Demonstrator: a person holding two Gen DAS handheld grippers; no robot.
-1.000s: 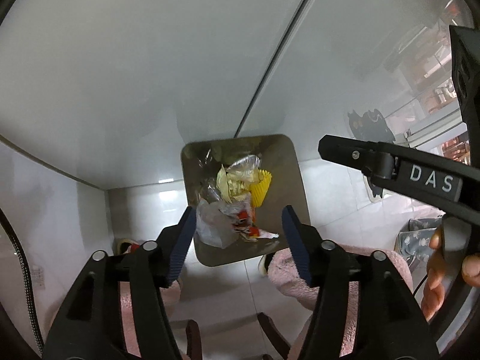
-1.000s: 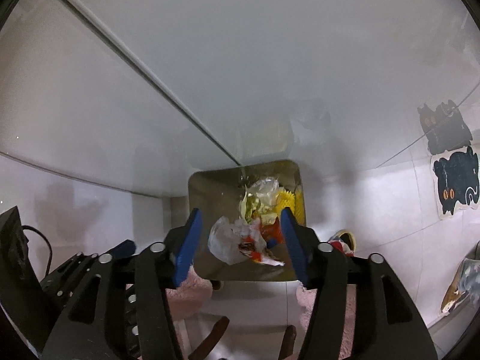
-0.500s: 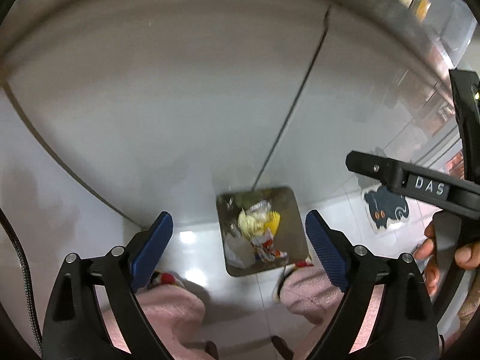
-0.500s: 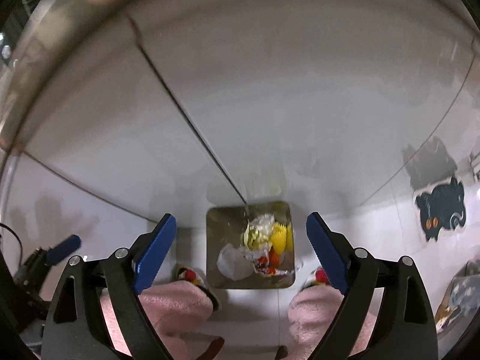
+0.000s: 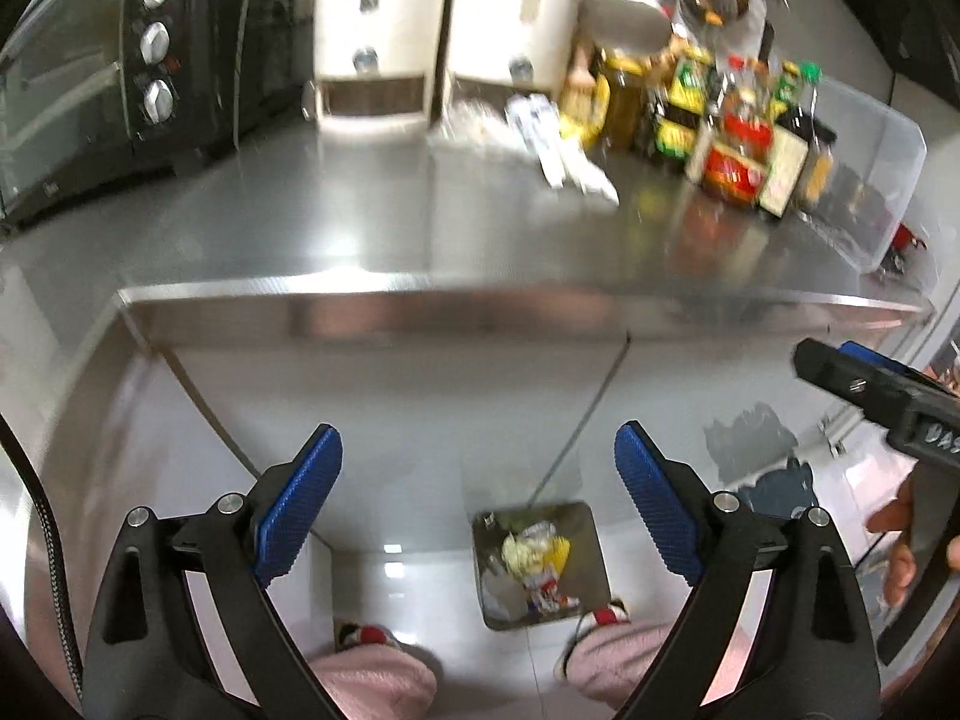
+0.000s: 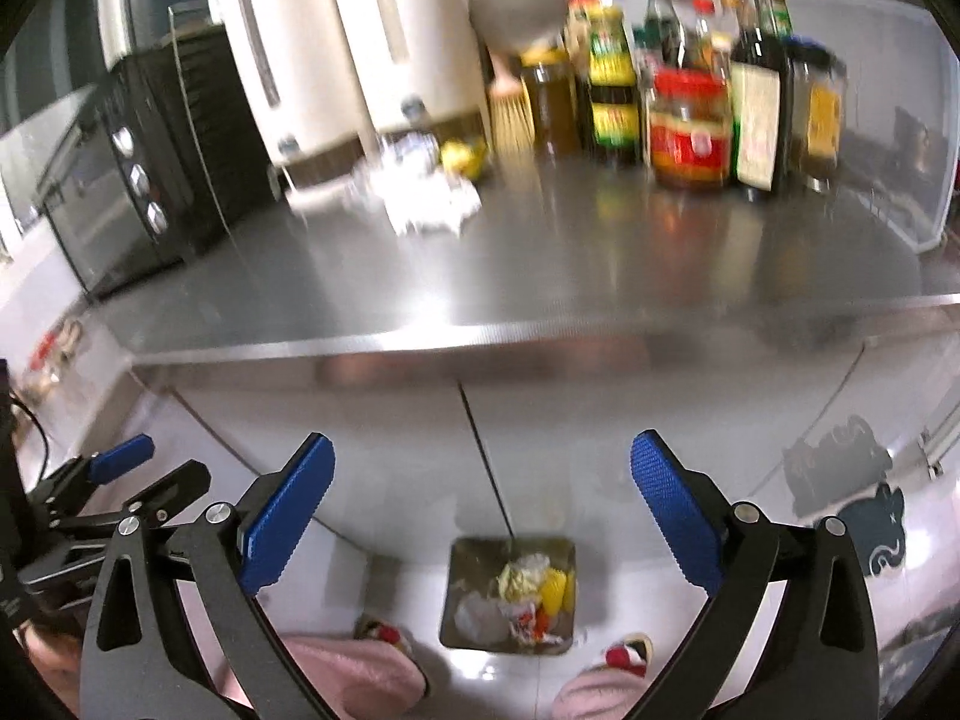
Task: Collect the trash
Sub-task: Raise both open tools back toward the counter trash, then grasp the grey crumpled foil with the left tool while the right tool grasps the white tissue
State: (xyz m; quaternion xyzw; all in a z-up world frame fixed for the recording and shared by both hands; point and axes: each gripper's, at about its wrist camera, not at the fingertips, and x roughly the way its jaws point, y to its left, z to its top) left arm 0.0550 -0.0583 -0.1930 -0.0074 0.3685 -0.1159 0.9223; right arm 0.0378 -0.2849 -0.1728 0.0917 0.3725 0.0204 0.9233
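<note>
A square metal trash bin (image 5: 591, 527) stands on the floor below the counter, holding crumpled wrappers (image 5: 537, 564); it also shows in the right wrist view (image 6: 462, 576). Crumpled white trash (image 6: 420, 192) lies on the steel counter (image 6: 570, 264) near the white appliances; in the left wrist view it is blurred (image 5: 552, 144). My left gripper (image 5: 478, 501) is open and empty, above the bin. My right gripper (image 6: 482, 507) is open and empty too, and shows at the right of the left wrist view (image 5: 864, 384).
A black toaster oven (image 5: 120, 72) stands at the counter's left. Two white appliances (image 5: 432, 18) stand behind. Several sauce bottles and jars (image 6: 684, 90) and a clear plastic box (image 5: 864, 180) fill the right. Pink slippers (image 5: 372, 678) are on the floor.
Both grippers have risen from just over the bin to counter height and opened wide. The counter top has come into view; the bin now looks small below.
</note>
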